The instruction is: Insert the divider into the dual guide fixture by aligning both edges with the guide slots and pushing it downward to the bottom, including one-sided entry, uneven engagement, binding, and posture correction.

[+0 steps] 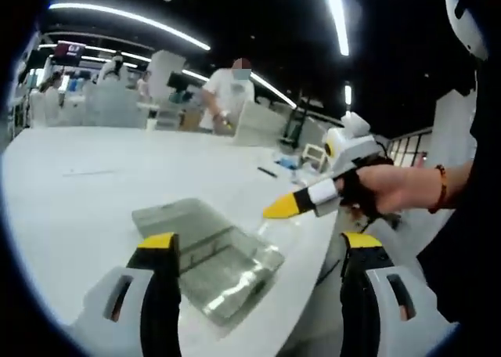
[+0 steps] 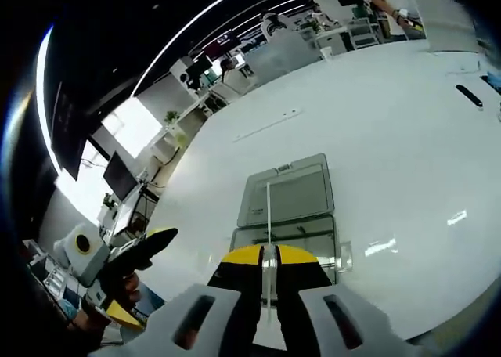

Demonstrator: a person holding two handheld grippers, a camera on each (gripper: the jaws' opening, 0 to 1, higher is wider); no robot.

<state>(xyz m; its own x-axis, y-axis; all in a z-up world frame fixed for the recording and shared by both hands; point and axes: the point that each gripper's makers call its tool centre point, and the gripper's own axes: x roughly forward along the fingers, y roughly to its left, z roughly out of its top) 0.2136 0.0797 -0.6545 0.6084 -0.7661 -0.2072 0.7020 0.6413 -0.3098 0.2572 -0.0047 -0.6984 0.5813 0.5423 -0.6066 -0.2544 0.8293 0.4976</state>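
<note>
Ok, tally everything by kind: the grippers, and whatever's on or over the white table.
grippers: 2, the left gripper and the right gripper
clear box: 1
divider: 1
small black object: 1
Total: 5

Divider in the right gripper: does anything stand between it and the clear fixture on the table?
Nothing visible does. The right gripper holds the divider edge-on toward the clear fixture, and only bare white table lies around it.
</note>
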